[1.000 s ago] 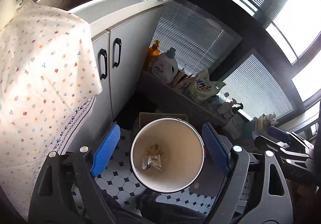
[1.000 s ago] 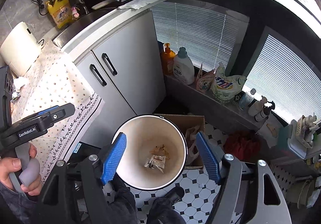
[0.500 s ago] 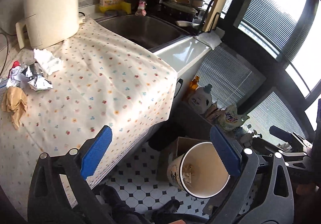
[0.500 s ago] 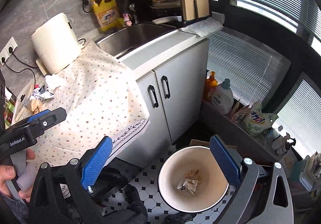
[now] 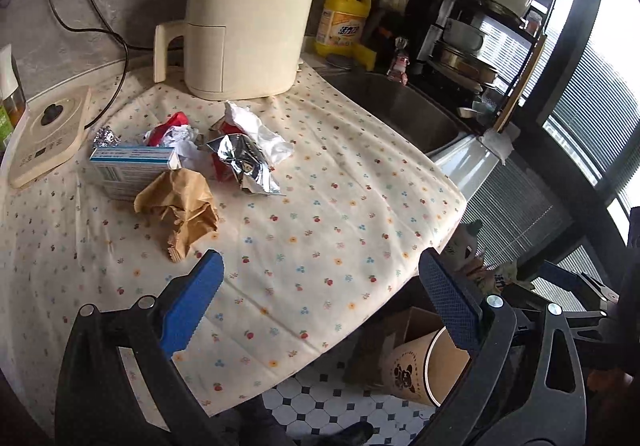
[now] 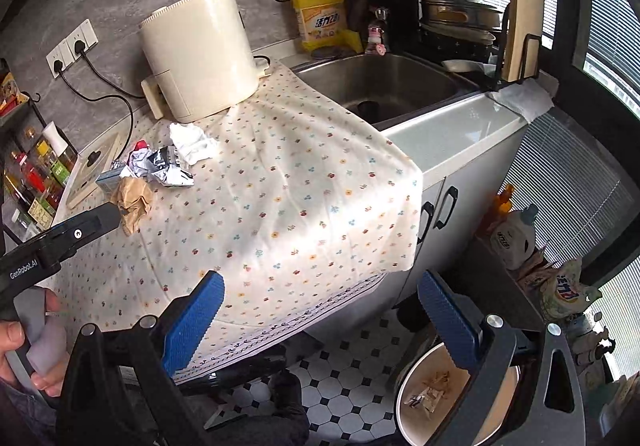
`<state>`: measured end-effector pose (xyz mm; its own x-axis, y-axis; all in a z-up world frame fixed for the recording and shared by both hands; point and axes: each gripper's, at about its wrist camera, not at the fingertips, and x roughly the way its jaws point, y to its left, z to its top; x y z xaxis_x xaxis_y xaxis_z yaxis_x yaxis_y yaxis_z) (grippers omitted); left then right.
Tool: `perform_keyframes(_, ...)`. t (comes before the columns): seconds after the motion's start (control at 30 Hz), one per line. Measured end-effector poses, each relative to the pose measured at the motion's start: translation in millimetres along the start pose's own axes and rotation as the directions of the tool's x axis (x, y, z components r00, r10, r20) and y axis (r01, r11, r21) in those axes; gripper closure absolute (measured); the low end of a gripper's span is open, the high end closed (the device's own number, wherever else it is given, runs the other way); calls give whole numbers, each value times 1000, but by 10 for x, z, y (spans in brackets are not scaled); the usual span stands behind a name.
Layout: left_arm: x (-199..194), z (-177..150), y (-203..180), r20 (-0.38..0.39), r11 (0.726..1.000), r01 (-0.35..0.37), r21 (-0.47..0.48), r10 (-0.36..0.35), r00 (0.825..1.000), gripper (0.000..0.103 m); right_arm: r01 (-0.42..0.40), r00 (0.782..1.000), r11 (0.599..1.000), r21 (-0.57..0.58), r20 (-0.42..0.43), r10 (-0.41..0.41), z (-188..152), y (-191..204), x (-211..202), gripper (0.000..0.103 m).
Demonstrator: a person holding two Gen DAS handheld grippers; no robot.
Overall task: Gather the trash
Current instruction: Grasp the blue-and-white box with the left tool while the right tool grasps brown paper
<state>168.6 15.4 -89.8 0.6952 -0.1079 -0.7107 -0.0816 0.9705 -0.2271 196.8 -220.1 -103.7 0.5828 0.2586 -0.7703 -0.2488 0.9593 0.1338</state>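
While litter sits heaped on the tabletop [image 5: 320,206] | left claw [image 5: 320,302], right claw [image 6: 320,310] gape empty, ready | brown paper [image 5: 180,206] nearest, probably next | bin [image 6: 404,398] waits below.

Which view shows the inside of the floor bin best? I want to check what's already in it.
The right wrist view: it looks down into the bin, showing scraps on its bottom, though the gripper finger covers part. The left wrist view shows only its printed outer wall and a sliver of rim, nothing inside.

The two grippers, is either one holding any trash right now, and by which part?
Nothing is held. The left gripper and right gripper are both open and empty.
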Motion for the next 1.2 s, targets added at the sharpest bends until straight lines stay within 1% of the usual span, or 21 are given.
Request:
perform_keyframes(0.23,-111,129,638,33,997,-49,-52,51,998,6,-36,999,999,-41,-9,36,158,539,243,8)
perform_keyframes(0.4,-109,298,1088,54,995,-72,-71,76,996,6,-47,999,997,-61,-1,47,270,893,413,8)
perform_keyframes(0.53,-75,443,1421,69,994,-82,-68,87,994,6,-52,999,997,-60,5,53,356,1135,565,8)
perform_keyframes(0.67,2,585,1658,78,997,-67,-47,70,994,6,-58,998,997,-52,3,58,416,1341,721,9)
perform_keyframes(0.77,101,675,1753,75,999,-47,0,47,996,6,-85,996,995,-53,-20,84,454,1502,842,16)
perform_keyframes(0.83,160,739,1807,73,999,-28,26,26,997,6,-112,993,992,-59,-47,109,472,1602,926,24)
perform_keyframes(0.9,222,804,1868,65,999,-12,43,9,998,6,-128,990,989,-67,-69,124,484,1706,1008,27)
perform_keyframes(1.03,318,896,1966,47,998,12,62,-15,999,9,-163,982,983,-82,-106,154,521,1909,1167,31)
perform_keyframes(1.2,399,927,2043,25,995,43,91,-46,999,12,-180,975,980,-89,-144,166,583,2090,1381,31)
